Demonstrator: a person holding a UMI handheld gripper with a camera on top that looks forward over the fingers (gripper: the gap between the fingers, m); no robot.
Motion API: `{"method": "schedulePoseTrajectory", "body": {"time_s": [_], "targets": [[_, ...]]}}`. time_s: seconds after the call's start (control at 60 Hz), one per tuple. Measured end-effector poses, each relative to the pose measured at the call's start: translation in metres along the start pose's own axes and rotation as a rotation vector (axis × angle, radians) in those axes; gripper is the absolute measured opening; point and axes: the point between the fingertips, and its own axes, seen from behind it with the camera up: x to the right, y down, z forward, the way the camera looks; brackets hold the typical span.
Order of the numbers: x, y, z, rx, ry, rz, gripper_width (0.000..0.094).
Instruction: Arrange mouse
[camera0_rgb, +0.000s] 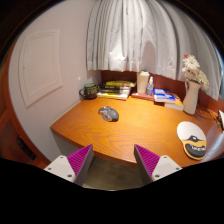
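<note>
A dark grey mouse (108, 114) lies on the wooden desk (140, 125), left of its middle and well beyond my fingers. A round black and white mouse pad (192, 139) lies at the desk's right front edge. My gripper (113, 163) is held in front of the desk's near edge, above the floor. Its two fingers with magenta pads (80, 159) stand wide apart with nothing between them.
Books (116, 89) are stacked at the back of the desk, with a dark pot (90, 91) to their left. A white box (144, 82), a blue book (166, 97) and a vase of flowers (192, 85) stand at the back right. Curtains (130, 35) hang behind.
</note>
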Motion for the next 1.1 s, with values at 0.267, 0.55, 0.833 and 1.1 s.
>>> {"method": "schedulePoseTrajectory", "body": {"time_s": [0.267,0.55,0.833,1.1], "targets": [[-0.017,-0.037,0.134,-0.094,0.070,0.037,0.0834],[-0.004,-0.071,0.231,-0.142,0.159,0.097,0.0836],[0.030,-0.097,0.275,-0.159,0.269,0.150,0.0762],[0.039,-0.104,0.289,-0.159,0.296,0.214,0.0546]]}}
